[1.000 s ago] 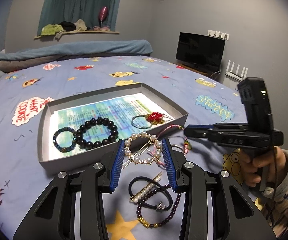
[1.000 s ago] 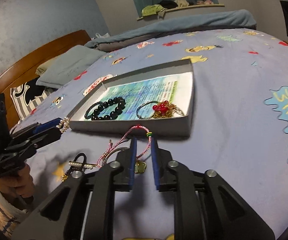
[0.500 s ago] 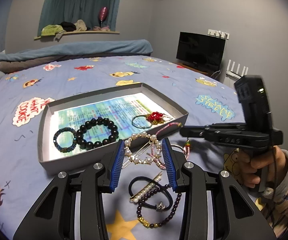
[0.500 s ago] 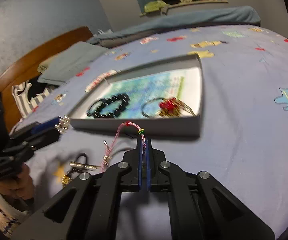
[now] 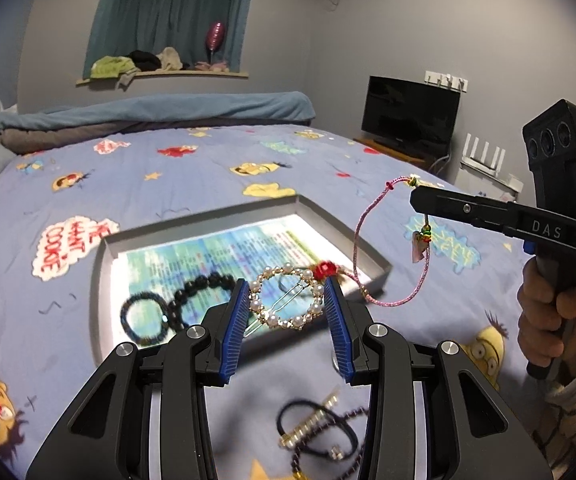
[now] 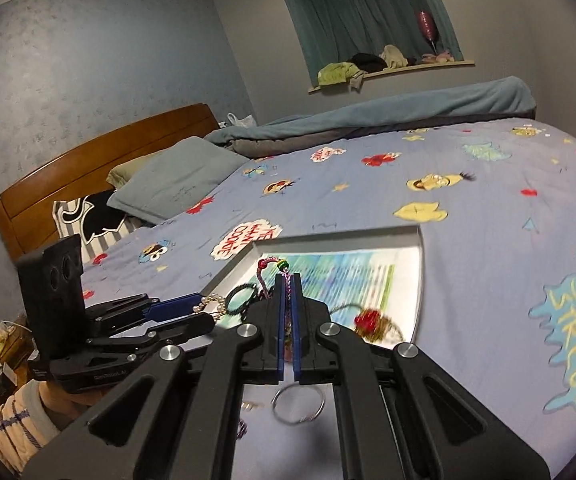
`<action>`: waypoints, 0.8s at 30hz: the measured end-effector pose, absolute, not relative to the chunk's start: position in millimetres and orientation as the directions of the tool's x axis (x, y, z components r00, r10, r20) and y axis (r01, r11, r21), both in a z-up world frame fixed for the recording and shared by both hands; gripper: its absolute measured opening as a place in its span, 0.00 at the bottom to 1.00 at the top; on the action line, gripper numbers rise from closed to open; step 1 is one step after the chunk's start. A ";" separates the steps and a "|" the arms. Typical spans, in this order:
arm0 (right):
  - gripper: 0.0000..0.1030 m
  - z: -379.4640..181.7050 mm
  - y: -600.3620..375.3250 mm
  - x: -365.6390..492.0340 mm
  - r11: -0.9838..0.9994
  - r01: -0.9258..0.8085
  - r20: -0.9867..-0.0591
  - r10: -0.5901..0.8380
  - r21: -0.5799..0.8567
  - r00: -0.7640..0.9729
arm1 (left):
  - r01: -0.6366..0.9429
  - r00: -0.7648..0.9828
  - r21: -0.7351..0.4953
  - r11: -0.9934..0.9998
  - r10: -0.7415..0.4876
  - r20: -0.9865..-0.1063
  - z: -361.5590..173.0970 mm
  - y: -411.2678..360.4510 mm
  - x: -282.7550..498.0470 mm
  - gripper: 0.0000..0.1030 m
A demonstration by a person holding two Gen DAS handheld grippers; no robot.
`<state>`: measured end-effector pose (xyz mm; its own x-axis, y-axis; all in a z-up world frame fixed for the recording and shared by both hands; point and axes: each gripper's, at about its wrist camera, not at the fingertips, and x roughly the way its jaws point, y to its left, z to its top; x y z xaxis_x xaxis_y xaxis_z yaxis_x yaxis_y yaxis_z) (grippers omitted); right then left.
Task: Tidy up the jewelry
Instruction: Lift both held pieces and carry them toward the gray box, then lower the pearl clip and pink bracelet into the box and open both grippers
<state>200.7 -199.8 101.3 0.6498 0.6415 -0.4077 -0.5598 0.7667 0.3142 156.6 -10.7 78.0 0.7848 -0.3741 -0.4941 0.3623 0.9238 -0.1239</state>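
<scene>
My right fingers [image 6: 287, 312] pinch the pink cord bracelet [image 5: 362, 248], left fingers [image 5: 286, 312] clamp the pearl clip [image 5: 286, 300] — both lifted clear for the tray [image 5: 102, 280].

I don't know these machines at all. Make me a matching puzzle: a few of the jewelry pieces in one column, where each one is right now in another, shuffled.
Things:
1. round pearl-and-gold hair clip
2. pink woven cord bracelet
3. black bead bracelet
4. black elastic hair tie

Places:
A. lying inside the grey shallow box
B. hanging from the right gripper
C. lying on the blue cartoon bedsheet
D. held between the left gripper pads

Pairs: 1-D, 2-B, 3-A, 4-C
</scene>
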 end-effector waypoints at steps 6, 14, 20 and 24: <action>0.02 100.0 -188.6 239.6 0.793 -0.533 -0.435 0.608 0.296 0.664 | 0.313 0.794 -0.108 0.943 -0.323 -0.516 76.5 -2.9 194.4 0.39; 0.02 75.5 -172.6 291.4 0.814 -0.507 -0.496 0.578 0.284 0.649 | 0.234 0.777 -0.109 0.966 -0.253 -0.577 58.0 21.3 251.6 0.39; 0.02 47.1 -155.6 323.4 0.840 -0.484 -0.574 0.528 0.246 0.626 | 0.184 0.730 -0.106 0.977 -0.208 -0.651 41.6 31.3 296.8 0.39; 0.02 30.3 -151.2 336.8 0.860 -0.459 -0.621 0.488 0.222 0.614 | 0.159 0.670 -0.126 0.979 -0.201 -0.714 27.0 37.4 317.4 0.39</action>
